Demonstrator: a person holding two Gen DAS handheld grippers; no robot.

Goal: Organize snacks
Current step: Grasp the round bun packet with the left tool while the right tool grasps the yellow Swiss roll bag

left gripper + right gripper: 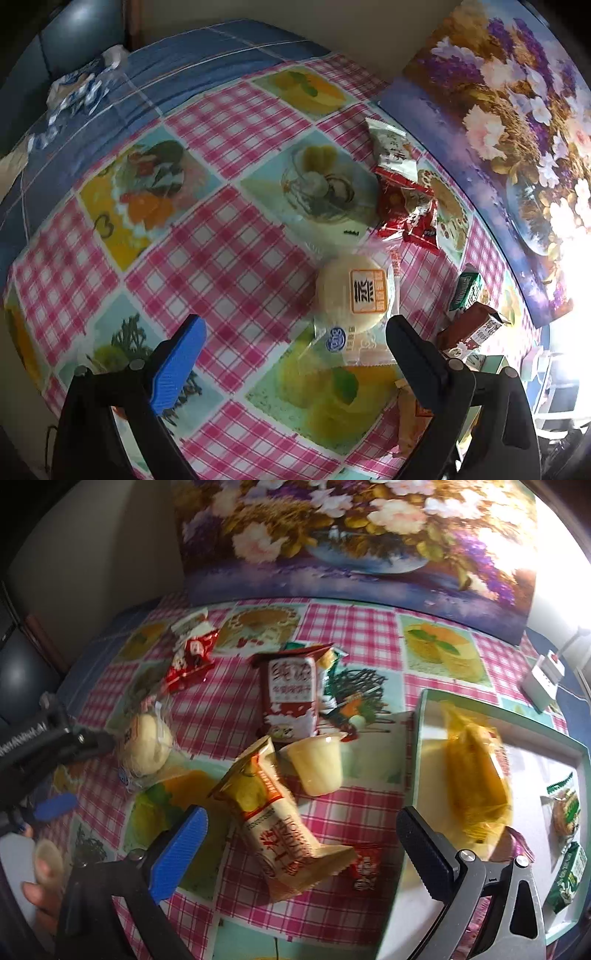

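My left gripper is open just above the tablecloth, and a round pale bun in clear wrap lies just ahead of its black finger. The right wrist view shows the same bun with the left gripper beside it. My right gripper is open over a beige and orange snack packet, without touching it. A teal-rimmed tray at the right holds a blurred yellow wrapped cake, a cookie pack and a green packet.
On the checked cloth lie a jelly cup, a brown carton, red packets and a small red packet. A flower painting stands behind. A white adapter sits at far right. A hand shows at lower left.
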